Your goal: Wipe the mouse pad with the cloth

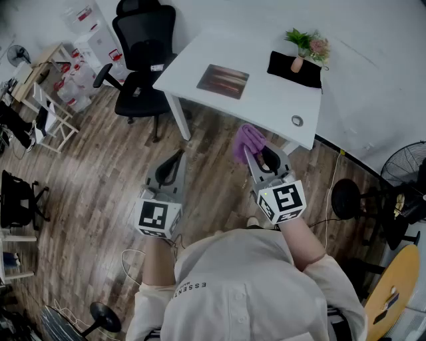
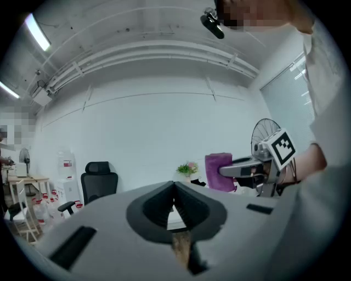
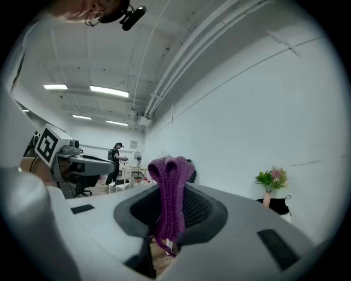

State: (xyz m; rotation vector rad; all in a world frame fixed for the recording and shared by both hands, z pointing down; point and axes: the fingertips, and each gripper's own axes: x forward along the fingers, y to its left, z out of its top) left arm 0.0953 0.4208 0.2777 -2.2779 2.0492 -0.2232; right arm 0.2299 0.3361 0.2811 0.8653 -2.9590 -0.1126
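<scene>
Currently approach stage — right gripper (image 1: 250, 150) fingers pinched the cloth (image 1: 249, 138), left gripper (image 1: 177, 156) fingers met, empty; next move needed reaching the mouse pad (image 1: 223, 80).

Head view looks steeply down; gripper views face level; all share the flower vase (image 1: 297, 63).

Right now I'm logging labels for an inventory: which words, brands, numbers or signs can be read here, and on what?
"ESSENT": printed on the back of the person's cream shirt; the finer line under it is too small to read.
Red-and-white labels on the white containers by the wall: too small to read.
White tag on the black office chair: too small to read.
</scene>
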